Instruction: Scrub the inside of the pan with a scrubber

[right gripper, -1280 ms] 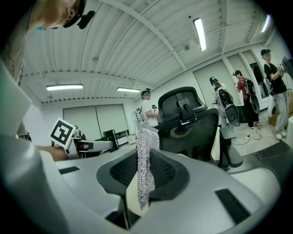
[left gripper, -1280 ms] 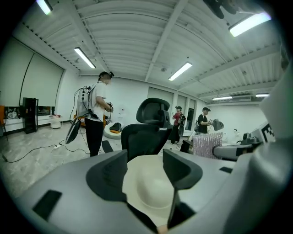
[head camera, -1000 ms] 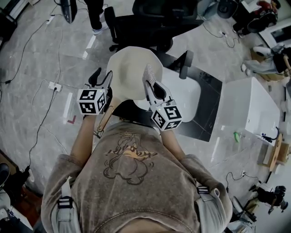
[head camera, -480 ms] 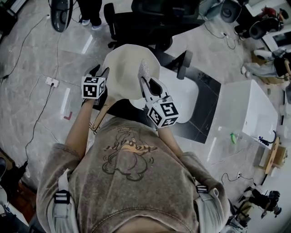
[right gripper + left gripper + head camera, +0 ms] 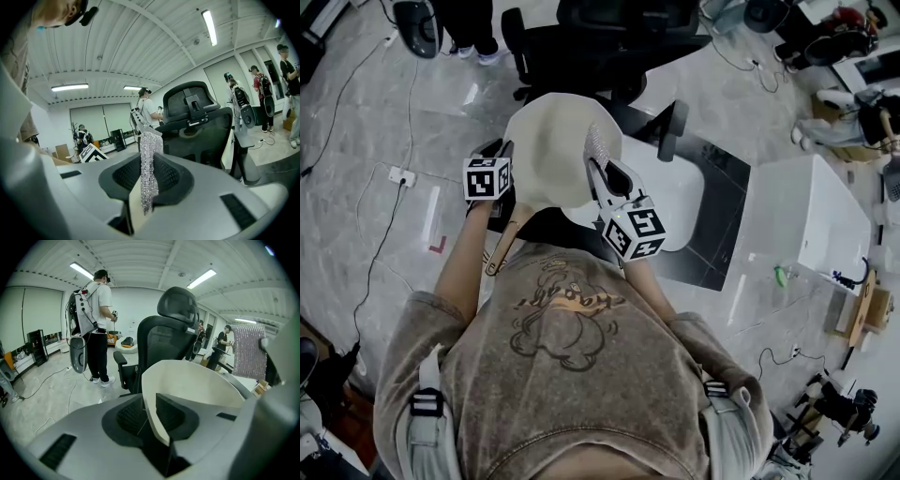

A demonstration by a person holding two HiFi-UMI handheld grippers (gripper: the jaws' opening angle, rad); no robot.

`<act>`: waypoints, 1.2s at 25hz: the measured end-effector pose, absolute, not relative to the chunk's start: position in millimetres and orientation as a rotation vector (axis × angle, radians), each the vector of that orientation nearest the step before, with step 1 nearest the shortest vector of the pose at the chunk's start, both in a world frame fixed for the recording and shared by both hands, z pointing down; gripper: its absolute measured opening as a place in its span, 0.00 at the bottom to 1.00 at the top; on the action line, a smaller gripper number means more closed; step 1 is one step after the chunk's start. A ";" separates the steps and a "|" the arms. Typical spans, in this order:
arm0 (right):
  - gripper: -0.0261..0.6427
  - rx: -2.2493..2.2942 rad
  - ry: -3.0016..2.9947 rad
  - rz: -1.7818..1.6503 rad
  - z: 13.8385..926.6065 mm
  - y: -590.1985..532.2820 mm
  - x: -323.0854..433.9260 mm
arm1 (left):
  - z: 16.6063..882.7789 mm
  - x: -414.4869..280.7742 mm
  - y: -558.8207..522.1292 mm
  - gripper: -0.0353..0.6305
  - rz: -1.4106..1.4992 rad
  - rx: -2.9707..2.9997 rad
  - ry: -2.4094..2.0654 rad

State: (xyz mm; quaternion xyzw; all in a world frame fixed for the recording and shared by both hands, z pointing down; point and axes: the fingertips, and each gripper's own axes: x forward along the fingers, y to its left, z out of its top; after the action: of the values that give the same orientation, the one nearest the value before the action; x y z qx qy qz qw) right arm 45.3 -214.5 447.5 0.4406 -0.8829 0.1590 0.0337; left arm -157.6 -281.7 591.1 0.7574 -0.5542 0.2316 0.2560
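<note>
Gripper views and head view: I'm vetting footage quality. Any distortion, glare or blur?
Left gripper view: heavy fisheye, dark corners, pan rim sharp. Right gripper view: same bending, ceiling lights blown out, scrubber crisp. Head view: dim, flat, no hard shadows.

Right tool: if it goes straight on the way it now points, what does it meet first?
Probably the black office chair, straight behind the scrubber that the right tool holds; depth is unclear.

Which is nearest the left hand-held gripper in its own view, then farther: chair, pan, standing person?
1. Pan, between the left hand-held gripper's jaws, which have just been closing.
2. Chair, behind the pan.
3. Standing person, far back left.
</note>
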 end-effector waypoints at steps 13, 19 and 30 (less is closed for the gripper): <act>0.16 1.103 -2.669 0.434 494.2 -251.2 -8.0 | 597.7 -159.3 -281.7 0.14 0.641 2.022 -1.518; 0.16 0.921 -2.617 0.378 534.9 -264.8 -58.7 | 598.5 -160.0 -281.9 0.14 0.624 2.017 -1.525; 0.16 0.659 -2.535 0.295 585.6 -274.4 -124.8 | 597.6 -160.8 -282.3 0.13 0.595 2.007 -1.515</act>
State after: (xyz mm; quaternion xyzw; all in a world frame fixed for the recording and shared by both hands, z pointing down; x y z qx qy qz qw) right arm -124.8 -274.4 585.6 0.2419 -0.9312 0.1082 0.2501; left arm -160.8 -282.3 597.6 0.7468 -0.5635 0.2214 0.2753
